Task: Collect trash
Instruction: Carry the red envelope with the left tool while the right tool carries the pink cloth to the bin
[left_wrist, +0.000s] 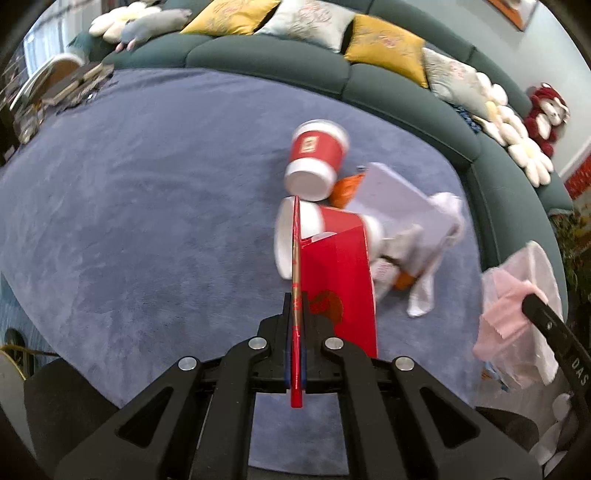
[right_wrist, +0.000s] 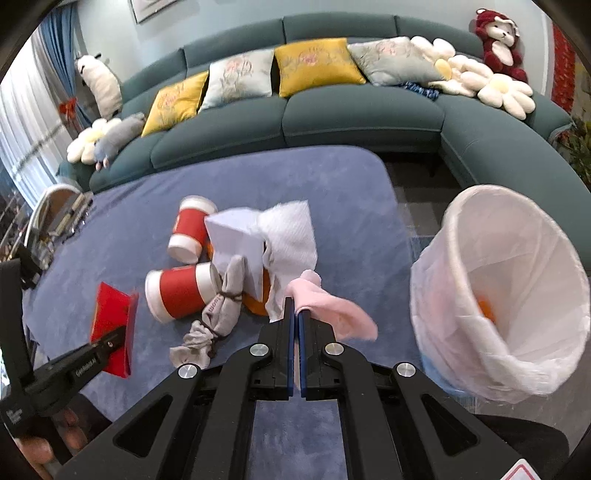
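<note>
My left gripper (left_wrist: 295, 314) is shut on a flat red carton (left_wrist: 336, 295) and holds it above the blue table. It also shows in the right wrist view (right_wrist: 110, 328). My right gripper (right_wrist: 296, 314) is shut on a pink cloth (right_wrist: 332, 310), left of the white-lined trash bin (right_wrist: 498, 295). Two red paper cups (right_wrist: 188, 229) (right_wrist: 177, 291) lie on their sides. A white box (right_wrist: 236, 240), a white paper towel (right_wrist: 291, 240), a grey sock (right_wrist: 218, 314) and an orange wrapper (left_wrist: 345, 188) lie beside them.
The blue cloth-covered table (left_wrist: 147, 184) stands before a teal sofa (right_wrist: 332, 114) with cushions and plush toys. Books and a round tray (left_wrist: 55, 81) sit at the far left corner. An orange scrap (right_wrist: 487, 310) lies in the bin.
</note>
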